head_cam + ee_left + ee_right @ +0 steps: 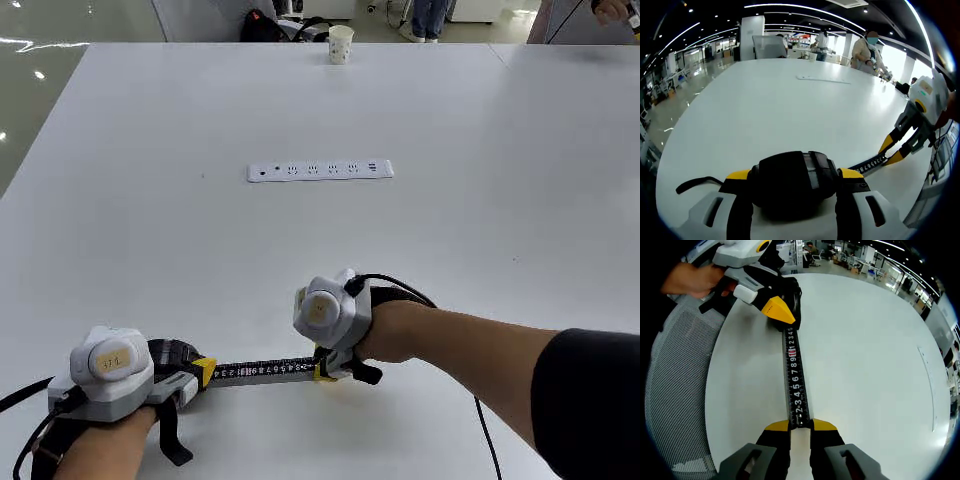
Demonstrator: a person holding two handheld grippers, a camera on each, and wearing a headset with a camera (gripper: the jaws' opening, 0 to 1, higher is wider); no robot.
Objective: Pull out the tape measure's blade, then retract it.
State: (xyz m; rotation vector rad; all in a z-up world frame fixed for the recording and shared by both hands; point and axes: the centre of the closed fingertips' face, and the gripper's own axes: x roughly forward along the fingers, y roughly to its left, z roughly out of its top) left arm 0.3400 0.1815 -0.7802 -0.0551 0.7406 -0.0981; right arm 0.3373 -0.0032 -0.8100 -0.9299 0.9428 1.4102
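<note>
- Head view: my left tongs grip the black round tape measure case low on the white desk. Its black numbered blade lies pulled out to my right tongs.
- Left gripper view: the yellow-tipped jaws clamp the case.
- Right gripper view: the right tongs are closed, pinching the blade's end.

The head view looks forward and down from above the near edge of the surface, close over the left gripper and right gripper. The left gripper view sits low over the surface, right behind the tape measure, facing the far end with the other gripper at its right. The right gripper view looks along the blade back at the left gripper. All three share the blade; the head and left gripper views share the power strip.
</note>
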